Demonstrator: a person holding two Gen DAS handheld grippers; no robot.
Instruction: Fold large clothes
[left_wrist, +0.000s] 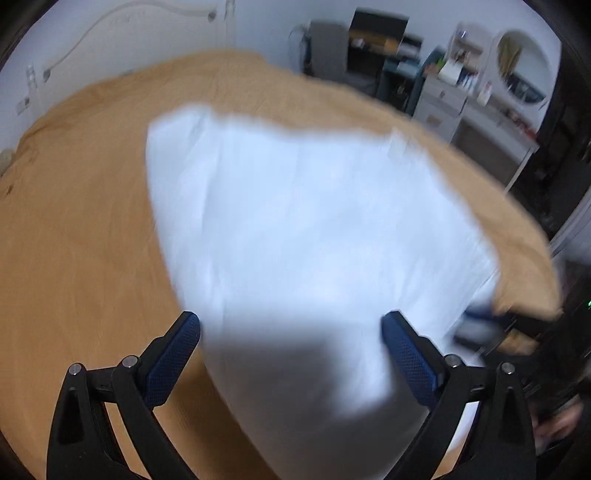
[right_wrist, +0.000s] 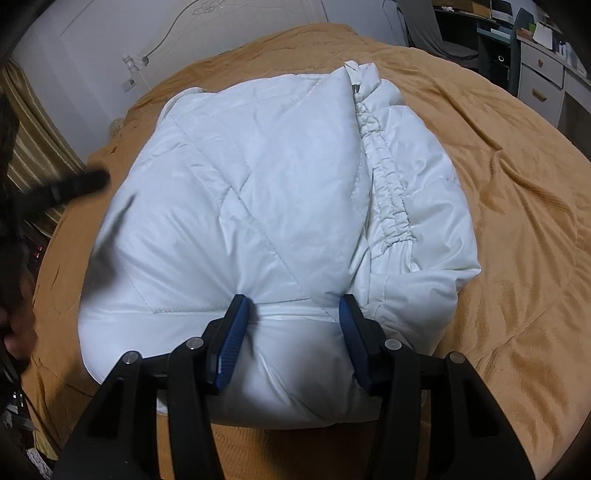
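Observation:
A white quilted puffer jacket (right_wrist: 280, 206) lies folded into a thick bundle on the bed, its gathered zipper seam (right_wrist: 388, 199) running down the right side. My right gripper (right_wrist: 293, 306) is shut on the bundle's near edge, and the padding bulges between its blue pads (right_wrist: 231, 339). In the left wrist view the jacket (left_wrist: 314, 229) is a blurred white mass. My left gripper (left_wrist: 291, 325) hangs wide open above its near side, its fingertips (left_wrist: 188, 325) clear of the cloth. The left gripper (right_wrist: 74, 188) also shows as a dark blur at the jacket's left side.
A mustard-coloured bedspread (right_wrist: 517, 258) covers the bed under the jacket. A white headboard (right_wrist: 184, 44) stands behind it. A white desk with drawers (left_wrist: 443, 103) and cluttered shelves are at the far right. Striped curtains (right_wrist: 33, 147) hang on the left. A person's hand (right_wrist: 18, 336) shows at the left edge.

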